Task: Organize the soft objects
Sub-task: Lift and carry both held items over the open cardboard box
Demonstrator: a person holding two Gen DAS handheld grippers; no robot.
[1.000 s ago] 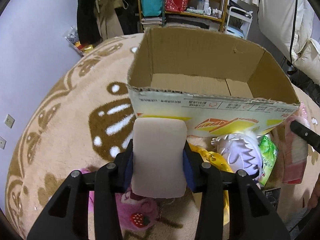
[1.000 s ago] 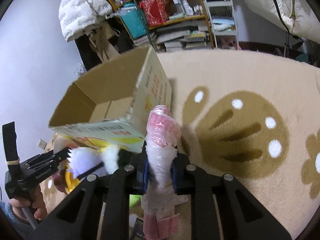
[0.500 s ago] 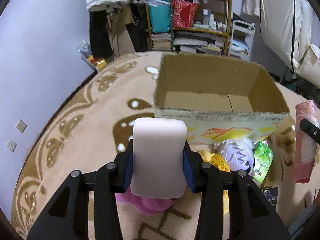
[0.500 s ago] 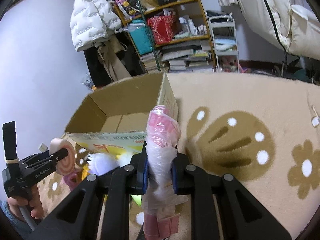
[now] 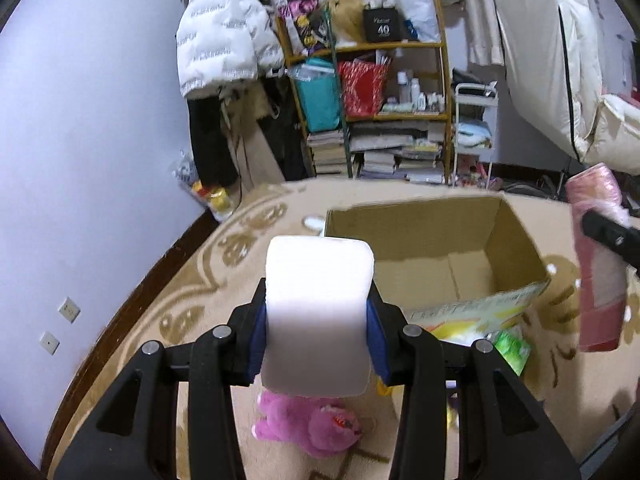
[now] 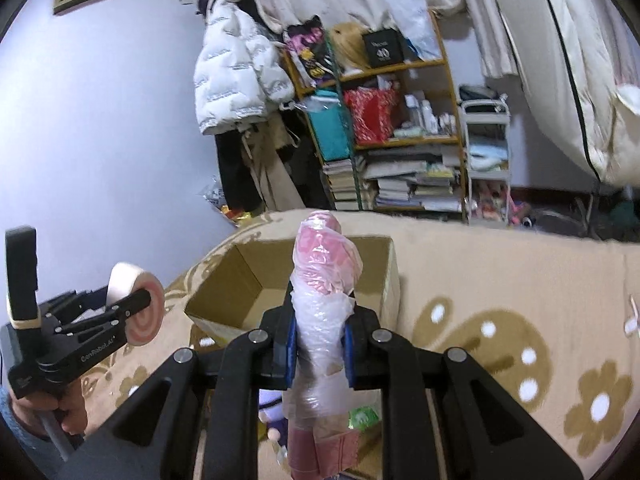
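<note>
My left gripper [image 5: 316, 340] is shut on a pale swirl-roll cushion [image 5: 318, 312], held up in front of the open cardboard box [image 5: 436, 264]. From the right wrist view the cushion [image 6: 138, 312] shows its pink spiral end in the left gripper [image 6: 132, 312]. My right gripper [image 6: 320, 344] is shut on a pink towel roll in clear plastic [image 6: 324, 304], upright, above the box [image 6: 280, 284]. The roll also shows at the right of the left wrist view [image 5: 598, 264]. The box looks empty inside.
On the beige patterned carpet [image 6: 500, 280] below lie a pink plush [image 5: 312, 428], a green packet [image 5: 510, 348] and a purple-white plush [image 6: 272, 404]. A cluttered shelf [image 5: 372, 112] and hanging clothes stand against the back wall.
Both grippers have risen with their loads; the box now sits lower and farther in both views, and more of the room shows.
</note>
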